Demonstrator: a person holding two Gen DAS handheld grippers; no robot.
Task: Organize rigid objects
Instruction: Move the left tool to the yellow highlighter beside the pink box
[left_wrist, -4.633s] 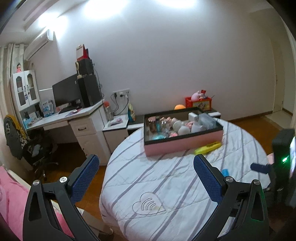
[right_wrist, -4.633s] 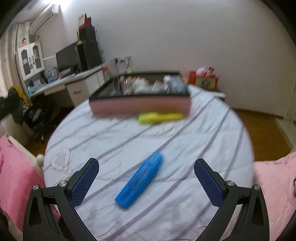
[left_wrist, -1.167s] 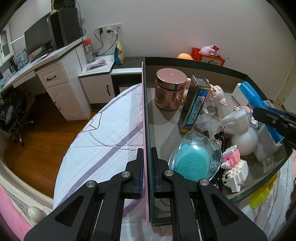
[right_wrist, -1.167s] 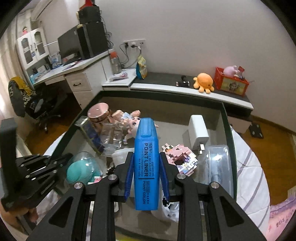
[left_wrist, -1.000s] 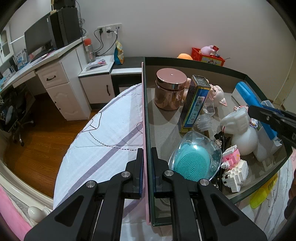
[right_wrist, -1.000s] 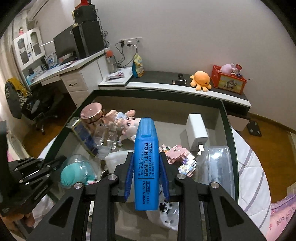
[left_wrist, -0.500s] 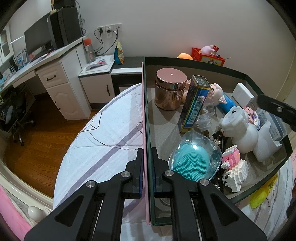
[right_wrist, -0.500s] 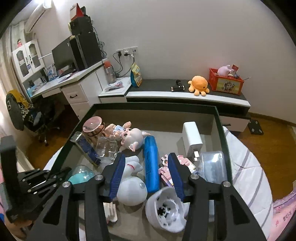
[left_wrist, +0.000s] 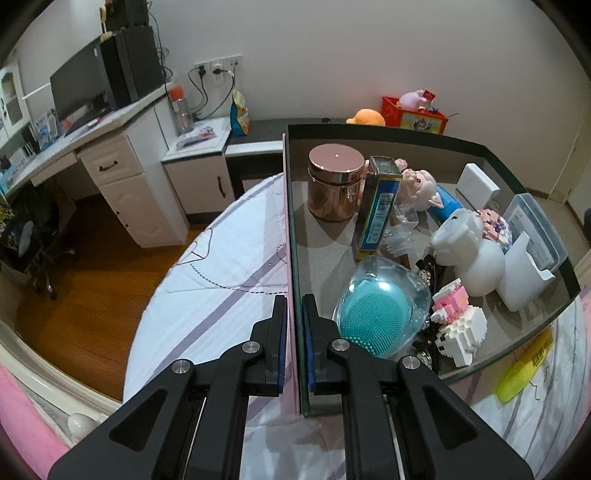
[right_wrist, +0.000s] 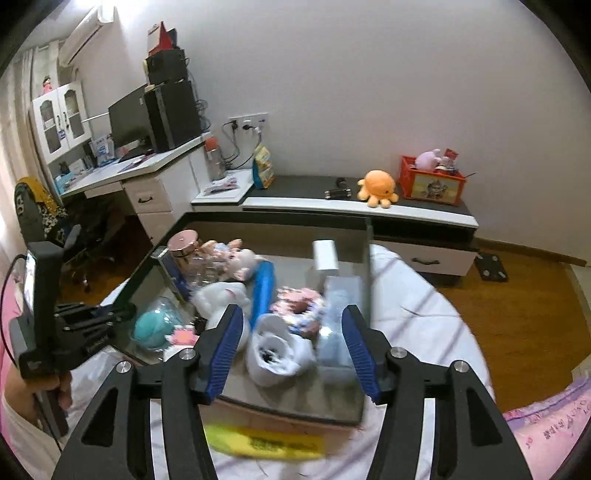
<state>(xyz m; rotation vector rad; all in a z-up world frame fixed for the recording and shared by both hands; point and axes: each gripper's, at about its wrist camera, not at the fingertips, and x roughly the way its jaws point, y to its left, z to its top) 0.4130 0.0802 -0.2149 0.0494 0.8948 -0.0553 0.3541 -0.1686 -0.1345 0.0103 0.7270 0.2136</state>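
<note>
The pink box with a dark rim (left_wrist: 388, 133) stands on the striped cloth. My left gripper (left_wrist: 294, 302) clamps the box's left wall, one pad on each side, its jaws just starting to ease. A hand holds it at the left of the right wrist view, left gripper (right_wrist: 92, 325). The blue highlighter (right_wrist: 262, 291) lies inside the box among the toys, blue highlighter (left_wrist: 448, 206) partly hidden behind a white figure. My right gripper (right_wrist: 292, 314) hangs above the box's near side, jaws opening, nothing between them. A yellow highlighter (right_wrist: 266, 443) lies on the cloth outside the near wall.
The box also holds a rose-gold jar (left_wrist: 334, 184), a teal brush in a clear shell (left_wrist: 373, 321), a white figure (left_wrist: 476, 254), block toys and a clear case (left_wrist: 535, 232). A low shelf with an orange plush (right_wrist: 380, 188) lies behind; a desk stands left.
The right gripper opened and let go of the blue highlighter, which now lies in the box. It then drew back and up. The left gripper stayed on the wall.
</note>
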